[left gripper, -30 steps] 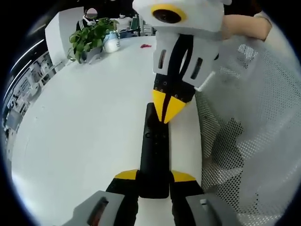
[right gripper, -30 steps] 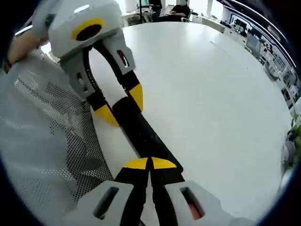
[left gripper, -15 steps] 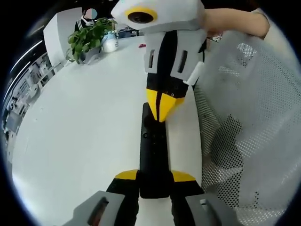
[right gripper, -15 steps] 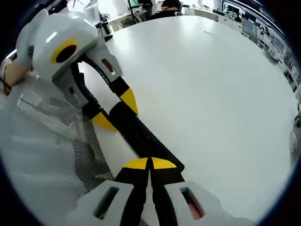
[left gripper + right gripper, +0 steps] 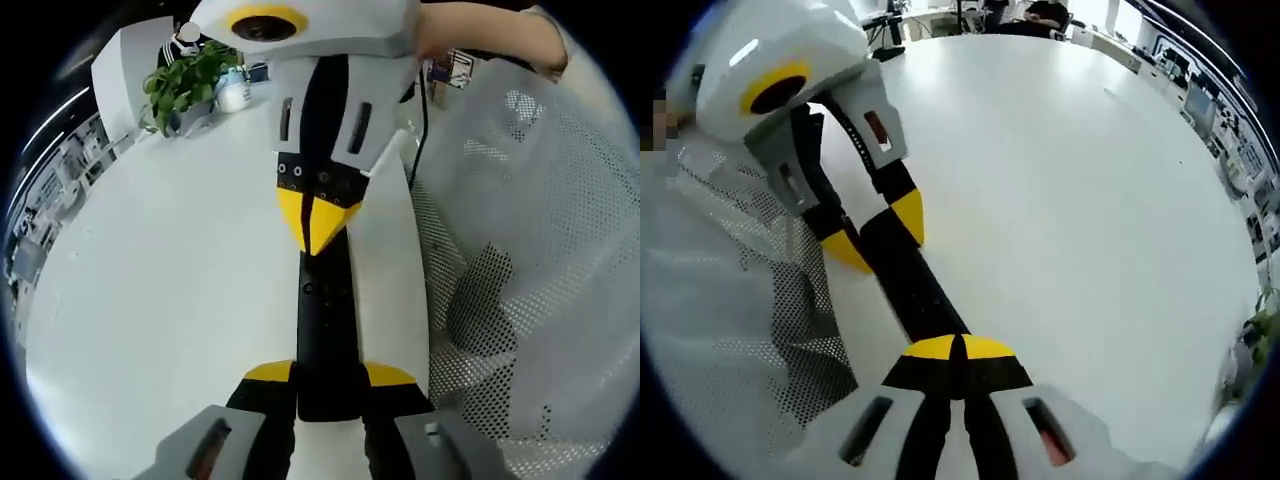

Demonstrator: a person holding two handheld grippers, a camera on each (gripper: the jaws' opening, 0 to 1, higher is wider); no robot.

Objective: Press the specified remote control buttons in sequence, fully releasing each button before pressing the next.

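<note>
A long black remote [image 5: 327, 330] lies lengthwise on the white table [image 5: 160, 280]. My left gripper [image 5: 328, 373] is shut on its near end, one yellow-tipped jaw on each side. My right gripper [image 5: 313, 228] comes in from above, jaws shut, with its yellow tips down on the far part of the remote, just beyond a small round button. In the right gripper view, my right gripper [image 5: 960, 347] has its shut tips resting on the remote [image 5: 915, 290], and my left gripper [image 5: 875, 232] clamps the other end. The buttons under the tips are hidden.
A leafy potted plant [image 5: 185, 78] and a white jar [image 5: 237, 92] stand at the table's far edge. A person's white mesh garment [image 5: 530, 280] runs along the table edge to the right of the remote. A hand [image 5: 480, 40] holds the right gripper.
In the left gripper view the right gripper has swung to the left, its shut tips staying on the far part of the remote. The left gripper's hold on the remote is unchanged.
</note>
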